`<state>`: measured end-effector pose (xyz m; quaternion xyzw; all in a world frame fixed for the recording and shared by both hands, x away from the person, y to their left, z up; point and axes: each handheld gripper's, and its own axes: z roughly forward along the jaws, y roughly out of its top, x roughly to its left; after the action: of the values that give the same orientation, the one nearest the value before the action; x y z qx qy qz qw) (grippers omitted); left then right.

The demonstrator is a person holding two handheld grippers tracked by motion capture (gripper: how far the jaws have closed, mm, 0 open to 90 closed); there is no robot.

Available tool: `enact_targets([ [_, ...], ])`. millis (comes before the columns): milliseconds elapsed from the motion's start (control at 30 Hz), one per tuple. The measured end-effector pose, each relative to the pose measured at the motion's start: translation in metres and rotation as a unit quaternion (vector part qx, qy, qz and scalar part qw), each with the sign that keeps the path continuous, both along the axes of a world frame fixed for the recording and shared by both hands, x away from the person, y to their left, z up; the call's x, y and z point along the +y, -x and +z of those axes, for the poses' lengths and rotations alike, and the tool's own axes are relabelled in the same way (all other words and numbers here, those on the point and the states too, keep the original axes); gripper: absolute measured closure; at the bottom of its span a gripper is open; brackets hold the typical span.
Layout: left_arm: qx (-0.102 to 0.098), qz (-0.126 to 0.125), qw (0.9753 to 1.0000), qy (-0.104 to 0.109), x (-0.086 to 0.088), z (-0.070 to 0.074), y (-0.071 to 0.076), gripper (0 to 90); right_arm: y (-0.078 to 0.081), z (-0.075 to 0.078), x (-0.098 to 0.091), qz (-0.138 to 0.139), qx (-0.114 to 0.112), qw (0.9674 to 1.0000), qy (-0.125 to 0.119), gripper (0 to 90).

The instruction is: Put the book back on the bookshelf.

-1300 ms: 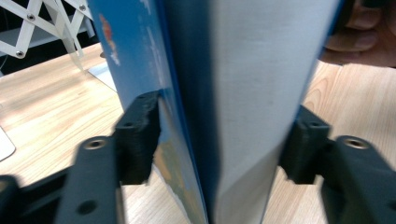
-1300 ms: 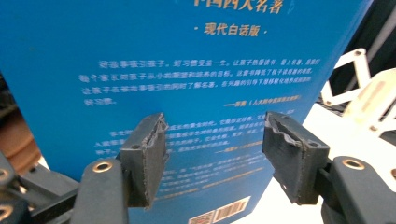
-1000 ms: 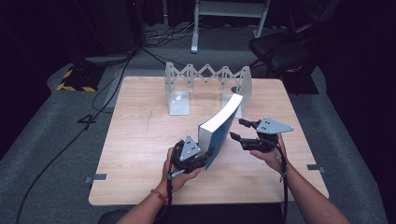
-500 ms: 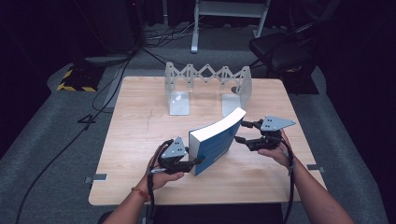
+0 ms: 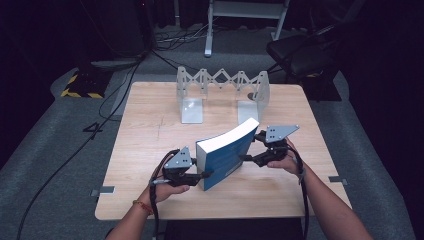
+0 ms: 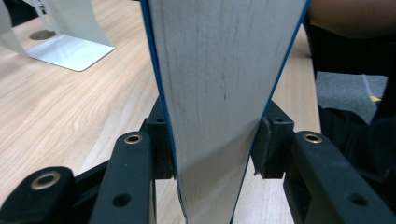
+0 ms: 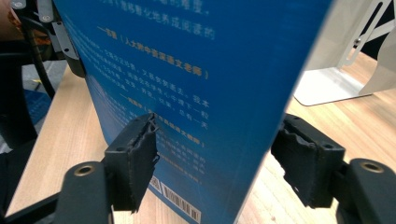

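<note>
Blue book [image 5: 227, 156] tilted on the bench [image 5: 150, 130], one lower corner down near the front edge, page block facing up and left in the high view. Left gripper [image 5: 192, 175] clenched on the book's near end: in the left gripper view, fingers [image 6: 159, 140] pressed against both covers [image 6: 219, 84], pale page edges between them. Right gripper [image 5: 252, 156] at the far side of the book, just opened wider; in the right gripper view, fingers [image 7: 137, 161] spread and released, back cover [image 7: 187, 70] with barcode between them, one finger in front of the cover, the other clear of its edge. Metal bookend rack [image 5: 220, 92] well behind, toward the bench's far edge.
</note>
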<state>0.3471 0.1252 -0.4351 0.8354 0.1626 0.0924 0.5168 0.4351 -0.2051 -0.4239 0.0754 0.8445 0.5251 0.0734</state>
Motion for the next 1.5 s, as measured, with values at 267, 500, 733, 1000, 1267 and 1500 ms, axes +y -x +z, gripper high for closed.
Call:
enact_targets([
  [267,-0.013,0.051,0.9985,-0.017,0.008,-0.006,0.004,49.4,0.006,0.002,-0.014,0.008,-0.004,0.9999,0.005,48.0],
  [500,-0.013,0.062,0.9978,-0.019,0.007,-0.006,0.001,45.9,0.028,0.003,-0.028,0.041,-0.011,0.9991,0.007,58.2],
  [733,-0.009,0.049,0.9986,-0.017,-0.001,-0.004,-0.015,42.3,0.057,0.003,-0.039,0.038,-0.025,0.999,0.003,62.1],
  [1000,-0.009,0.033,0.9994,-0.008,-0.018,-0.006,-0.035,41.8,0.069,0.004,-0.051,0.008,-0.028,0.9996,0.006,61.6],
  [1267,-0.016,0.022,0.9996,-0.008,-0.045,-0.006,-0.049,40.0,0.067,0.008,-0.057,-0.026,-0.032,0.9989,-0.02,57.4],
  [1500,-0.026,0.009,0.9996,-0.001,-0.065,-0.008,-0.057,39.8,0.067,0.011,-0.058,-0.054,-0.037,0.9976,-0.025,56.5],
])
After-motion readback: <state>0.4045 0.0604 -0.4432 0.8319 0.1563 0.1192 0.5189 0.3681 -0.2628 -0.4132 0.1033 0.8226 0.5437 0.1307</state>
